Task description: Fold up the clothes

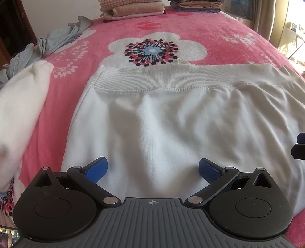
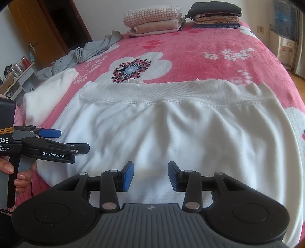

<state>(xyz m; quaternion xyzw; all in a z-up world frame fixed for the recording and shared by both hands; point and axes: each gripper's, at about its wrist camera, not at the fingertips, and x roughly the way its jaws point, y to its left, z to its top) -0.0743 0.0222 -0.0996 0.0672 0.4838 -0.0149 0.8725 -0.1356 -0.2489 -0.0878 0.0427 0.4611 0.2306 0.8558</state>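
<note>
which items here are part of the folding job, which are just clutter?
In play: white garment spread flat, left gripper and right gripper, both open above it.
Lying about: two folded stacks, crumpled grey clothing, pink floral blanket.

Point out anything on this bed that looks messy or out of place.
The grey garment lies crumpled and twisted along the bed's left edge, unlike the two neat folded stacks at the far end. The white garment is spread flat, lightly wrinkled.
</note>
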